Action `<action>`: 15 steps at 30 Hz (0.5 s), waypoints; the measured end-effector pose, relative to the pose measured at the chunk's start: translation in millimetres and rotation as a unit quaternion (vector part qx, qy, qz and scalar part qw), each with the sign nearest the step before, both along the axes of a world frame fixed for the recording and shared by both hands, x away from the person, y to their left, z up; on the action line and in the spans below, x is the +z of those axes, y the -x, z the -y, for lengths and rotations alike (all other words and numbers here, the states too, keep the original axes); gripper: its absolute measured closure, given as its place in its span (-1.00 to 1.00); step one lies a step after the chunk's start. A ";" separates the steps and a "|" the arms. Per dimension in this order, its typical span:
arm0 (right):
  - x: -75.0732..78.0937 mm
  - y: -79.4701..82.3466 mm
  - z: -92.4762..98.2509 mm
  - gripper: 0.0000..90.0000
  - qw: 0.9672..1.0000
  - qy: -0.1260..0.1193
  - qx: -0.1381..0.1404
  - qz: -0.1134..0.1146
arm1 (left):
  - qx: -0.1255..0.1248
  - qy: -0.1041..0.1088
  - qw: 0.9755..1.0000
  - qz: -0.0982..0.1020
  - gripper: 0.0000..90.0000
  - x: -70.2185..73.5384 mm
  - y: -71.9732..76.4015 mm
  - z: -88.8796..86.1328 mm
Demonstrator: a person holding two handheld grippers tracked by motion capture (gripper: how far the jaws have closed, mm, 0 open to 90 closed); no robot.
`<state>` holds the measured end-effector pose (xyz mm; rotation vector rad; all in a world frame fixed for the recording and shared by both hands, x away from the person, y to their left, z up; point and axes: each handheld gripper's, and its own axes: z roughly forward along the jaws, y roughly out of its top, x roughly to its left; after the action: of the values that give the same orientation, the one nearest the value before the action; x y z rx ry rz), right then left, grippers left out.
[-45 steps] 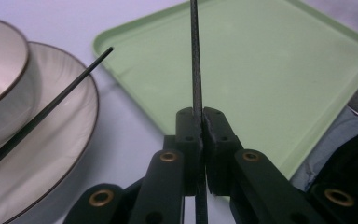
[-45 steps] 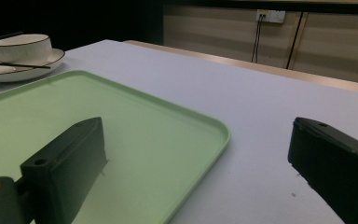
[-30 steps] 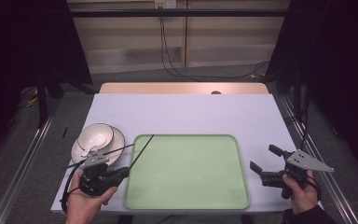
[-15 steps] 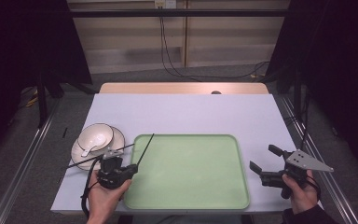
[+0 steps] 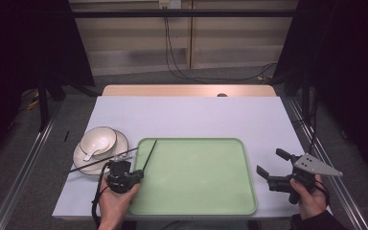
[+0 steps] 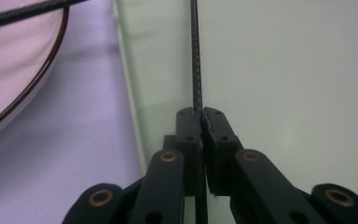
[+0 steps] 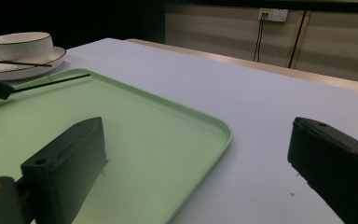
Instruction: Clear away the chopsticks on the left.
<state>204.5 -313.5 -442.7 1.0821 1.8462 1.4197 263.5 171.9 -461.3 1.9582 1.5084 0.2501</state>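
Observation:
My left gripper [image 5: 135,175] is shut on a thin black chopstick [image 5: 149,153] at the green tray's [image 5: 196,201] left edge. The stick points away over the tray. In the left gripper view the chopstick [image 6: 196,60] is pinched between the closed jaws of the left gripper [image 6: 201,114]. A second chopstick [image 5: 100,161] lies across the white plate [image 5: 84,163]. On that plate stands a white bowl [image 5: 100,136] with a spoon [image 5: 92,153] in it. My right gripper [image 5: 268,160] hovers open and holds nothing, right of the tray.
The tray [image 7: 144,121] lies on a white table [image 5: 196,115]. From the right gripper view, the bowl [image 7: 21,44] and plate [image 7: 32,70] stand far left beyond the tray. Cables hang against the wall behind the table.
My left hand has moved right and lower with the chopstick, from beside the plate to the tray's left edge. The right hand has stayed still.

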 end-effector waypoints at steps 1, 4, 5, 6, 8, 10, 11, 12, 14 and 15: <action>0.1 0.0 -0.1 -0.92 1.000 0.000 0.001 0.001 | -0.001 0.006 1.000 -0.005 0.89 -1.6 -0.3 -0.4; 0.1 0.2 -0.6 -0.92 1.000 0.000 0.001 0.001 | 0.005 -0.004 1.000 0.003 0.89 -2.1 -0.6 1.2; 0.2 0.3 -0.6 -0.92 1.000 0.001 0.002 0.002 | 0.006 -0.005 1.000 0.006 0.89 -2.8 -0.3 1.2; 0.1 0.6 -0.6 -0.92 1.000 0.002 0.003 0.002 | 0.007 -0.008 1.000 0.010 0.89 -3.4 0.5 1.9; -0.2 -0.2 -1.3 -0.92 1.000 0.000 0.006 0.000 | 0.001 -0.008 1.000 0.014 0.87 -3.7 1.1 1.8; 0.9 1.2 -2.3 -0.92 1.000 0.006 0.006 0.002 | -0.003 -0.005 1.000 0.011 0.85 -3.6 0.6 1.1; 0.8 1.3 -2.4 -0.92 1.000 0.007 0.005 0.004 | -0.002 -0.002 1.000 0.010 0.85 -3.6 0.5 0.5; 0.7 1.6 -2.6 -0.92 1.000 0.007 0.006 0.001 | -0.003 -0.001 1.000 0.010 0.84 -3.6 0.3 0.4; 0.0 0.1 -3.0 -0.92 1.000 0.007 0.006 0.001 | -0.008 0.000 1.000 0.008 0.84 -3.1 -0.3 -0.2; 0.0 0.1 -3.1 -0.92 1.000 0.008 0.007 0.002 | -0.008 0.001 1.000 0.009 0.83 -3.3 -0.5 -0.8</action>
<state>204.4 -310.4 -442.6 1.0592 1.8632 1.4113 264.0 172.7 -464.6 1.9600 1.4809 0.2593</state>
